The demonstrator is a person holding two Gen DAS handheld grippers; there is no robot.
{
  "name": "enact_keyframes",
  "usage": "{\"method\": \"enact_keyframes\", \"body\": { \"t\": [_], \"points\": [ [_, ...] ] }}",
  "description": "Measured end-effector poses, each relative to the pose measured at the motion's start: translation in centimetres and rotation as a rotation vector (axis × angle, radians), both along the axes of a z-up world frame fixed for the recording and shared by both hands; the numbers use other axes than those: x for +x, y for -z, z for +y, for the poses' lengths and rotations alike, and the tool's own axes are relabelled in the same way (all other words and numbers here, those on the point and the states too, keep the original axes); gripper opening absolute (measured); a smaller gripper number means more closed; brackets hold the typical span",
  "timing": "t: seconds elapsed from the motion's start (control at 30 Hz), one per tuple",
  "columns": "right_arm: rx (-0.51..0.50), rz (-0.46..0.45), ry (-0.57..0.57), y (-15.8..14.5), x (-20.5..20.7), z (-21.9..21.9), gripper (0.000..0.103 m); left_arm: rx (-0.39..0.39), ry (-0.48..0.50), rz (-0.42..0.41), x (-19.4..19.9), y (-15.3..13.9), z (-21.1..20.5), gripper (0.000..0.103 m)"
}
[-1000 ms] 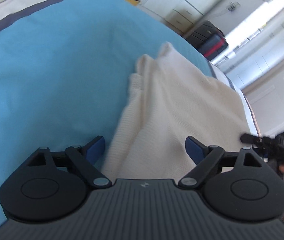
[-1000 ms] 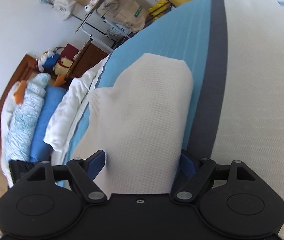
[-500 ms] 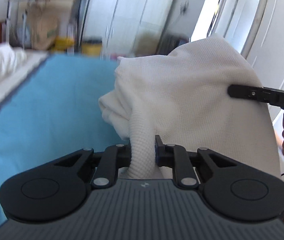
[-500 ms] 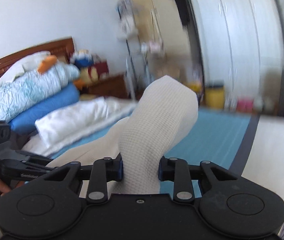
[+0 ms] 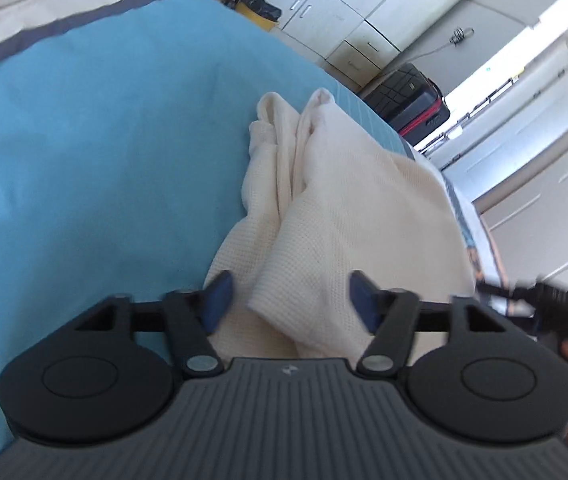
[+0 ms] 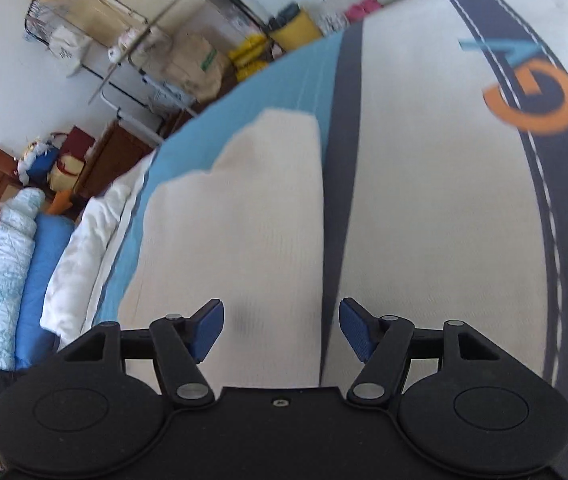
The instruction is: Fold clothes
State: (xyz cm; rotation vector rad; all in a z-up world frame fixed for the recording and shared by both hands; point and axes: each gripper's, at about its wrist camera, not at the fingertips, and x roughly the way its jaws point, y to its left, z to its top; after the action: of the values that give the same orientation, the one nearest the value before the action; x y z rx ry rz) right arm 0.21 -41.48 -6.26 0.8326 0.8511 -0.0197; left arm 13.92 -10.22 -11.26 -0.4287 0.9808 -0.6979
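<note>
Both grippers were chunky black plastic, left gripper [image 5: 290, 300] and right gripper [image 6: 281, 330], with blue-padded fingers [image 5: 217, 294], silver pivot screws, ribbed grey housing.

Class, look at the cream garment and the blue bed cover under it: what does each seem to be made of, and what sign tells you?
Cream garment: likely a soft waffle-knit cotton, matte; a fine grid of small cells shows and it falls in limp folds.
Blue bed cover: probably smooth woven cloth, matte; flat, with faint creases and no visible pile.
</note>
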Motion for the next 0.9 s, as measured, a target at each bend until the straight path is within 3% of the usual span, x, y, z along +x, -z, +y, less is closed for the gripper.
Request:
{"method": "enact_keyframes", "body": {
  "t": [0.17, 0.23, 0.3, 0.4, 0.43, 0.47, 0.5, 0.53, 0.6, 0.67, 0.73, 0.8, 0.9],
  "points": [
    [0.200, 0.072, -0.059, 1.8, -2.2, 1.1, 0.076, 0.133, -0.008, -0.003, 0.2, 0.1, -0.2, 0.075],
    [0.231, 0.098, -0.080, 2.9, -2.4, 2.5, 0.080, 0.149, 0.004, 0.005, -0.7, 0.0, -0.1, 0.080],
    [0.243, 0.104, -0.098, 3.4, -2.3, 3.2, 0.082, 0.139, 0.014, 0.014, -1.2, 0.5, -0.4, 0.093],
    [0.243, 0.085, -0.112, 3.6, -1.8, 4.0, 0.086, 0.147, 0.014, -0.003, -1.5, 1.0, -1.1, 0.097],
    [0.250, 0.080, -0.109, 3.6, -1.9, 4.1, 0.086, 0.152, 0.011, -0.019, -1.6, 1.1, -1.4, 0.096],
    [0.256, 0.076, -0.106, 3.7, -1.9, 4.1, 0.086, 0.166, 0.015, -0.047, -1.8, 1.0, -1.8, 0.082],
    [0.263, 0.072, -0.102, 3.7, -2.0, 4.2, 0.086, 0.180, 0.020, -0.076, -2.0, 0.8, -2.1, 0.059],
    [0.267, 0.067, -0.102, 3.8, -1.9, 4.2, 0.086, 0.199, 0.039, -0.107, -2.2, 0.6, -2.5, 0.051],
    [0.274, 0.055, -0.099, 3.9, -1.2, 4.6, 0.086, 0.209, 0.073, -0.163, -3.0, 0.0, -2.8, 0.019],
    [0.279, 0.041, -0.092, 4.0, -0.7, 4.6, 0.087, 0.209, 0.079, -0.189, -3.6, -0.6, -3.2, 0.019],
    [0.281, 0.027, -0.090, 4.1, -0.1, 4.7, 0.091, 0.270, 0.077, -0.220, -4.0, -0.9, -3.8, 0.019],
    [0.272, 0.019, -0.093, 3.9, 0.3, 4.7, 0.091, 0.347, 0.075, -0.249, -4.4, -1.2, -4.5, 0.033],
    [0.222, 0.003, -0.097, 3.2, 0.5, 4.7, 0.091, 0.423, 0.059, -0.326, -5.4, -1.9, -4.9, 0.042]
  ]
}}
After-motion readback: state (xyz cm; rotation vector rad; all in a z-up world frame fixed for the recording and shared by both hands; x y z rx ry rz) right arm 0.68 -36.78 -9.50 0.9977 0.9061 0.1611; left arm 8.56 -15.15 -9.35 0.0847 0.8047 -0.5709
